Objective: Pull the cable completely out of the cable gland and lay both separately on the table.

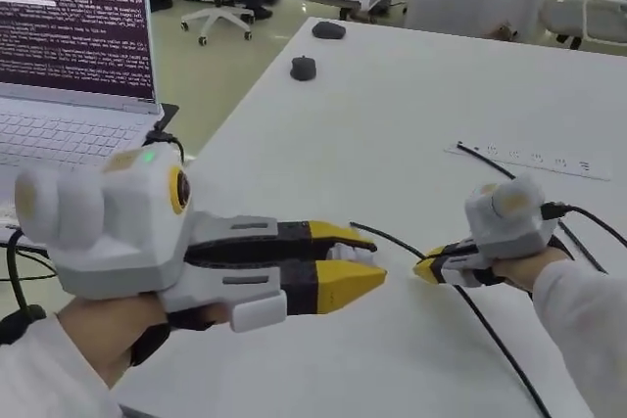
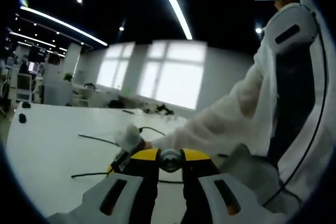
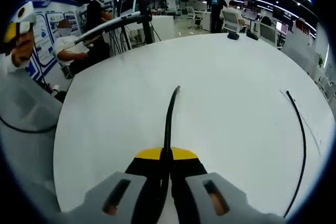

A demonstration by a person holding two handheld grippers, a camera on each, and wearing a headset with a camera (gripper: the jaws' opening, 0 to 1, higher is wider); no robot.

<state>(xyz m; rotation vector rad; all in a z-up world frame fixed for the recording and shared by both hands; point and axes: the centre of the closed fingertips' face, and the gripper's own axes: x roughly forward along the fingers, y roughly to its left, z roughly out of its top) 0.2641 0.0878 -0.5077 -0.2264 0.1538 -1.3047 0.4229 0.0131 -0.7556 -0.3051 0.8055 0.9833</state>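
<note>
My left gripper is shut on the small grey cable gland, held above the table; in the left gripper view the round gland sits between the yellow tips. My right gripper, a short way to the right, is shut on the black cable. The cable's free end points toward the left gripper and lies apart from the gland. In the right gripper view the cable runs forward out of the shut jaws over the white table; the rest trails back toward the lower right.
A second black cable and a white strip lie at the right of the table. Two computer mice rest at the far side. An open laptop stands to the left. Office chairs stand beyond the table.
</note>
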